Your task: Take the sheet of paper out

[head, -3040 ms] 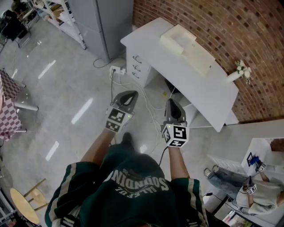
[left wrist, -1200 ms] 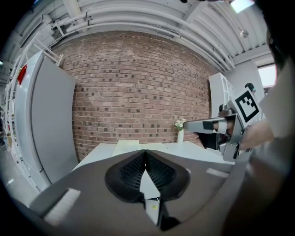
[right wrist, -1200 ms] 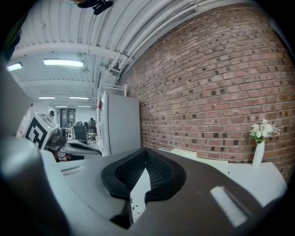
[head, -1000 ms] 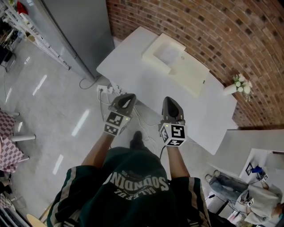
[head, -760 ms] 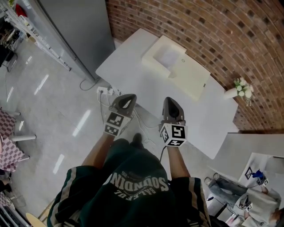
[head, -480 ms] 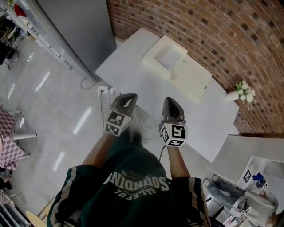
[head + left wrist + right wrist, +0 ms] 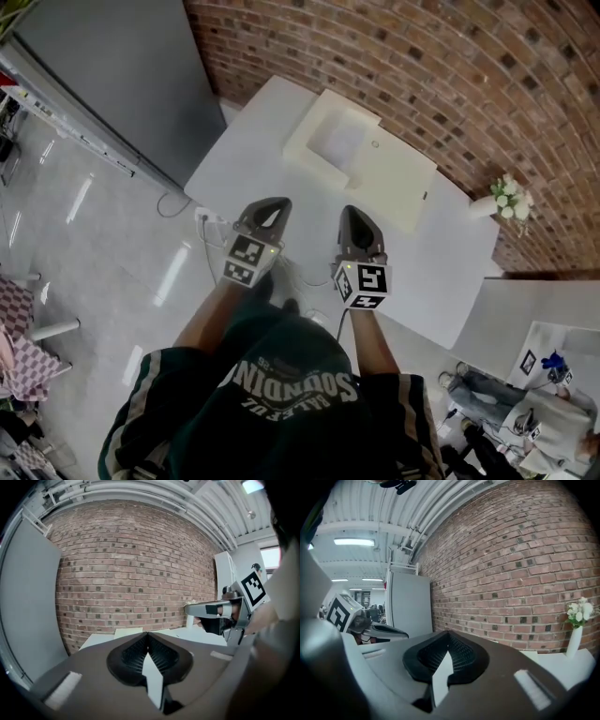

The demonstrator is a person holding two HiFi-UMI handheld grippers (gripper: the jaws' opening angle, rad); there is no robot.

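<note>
Near the counter's [image 7: 242, 161] front edge, the left gripper [image 7: 271, 204] and right gripper [image 7: 352, 214] hover closed and empty. Beyond them, the sheet [image 7: 339, 142] seems to lie in the cream box's [image 7: 398, 183] recess. Closed jaws would likely only push or crumple it, and a wide sweep might topple the vase [image 7: 483, 206].

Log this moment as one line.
left gripper: shut, empty | right gripper: shut, empty | both at near edge of white table | sheet of paper in tray of cream printer, untouched

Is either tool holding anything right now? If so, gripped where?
Nothing is held. The left tool and the right tool both have their jaws closed together, with nothing between them.
</note>
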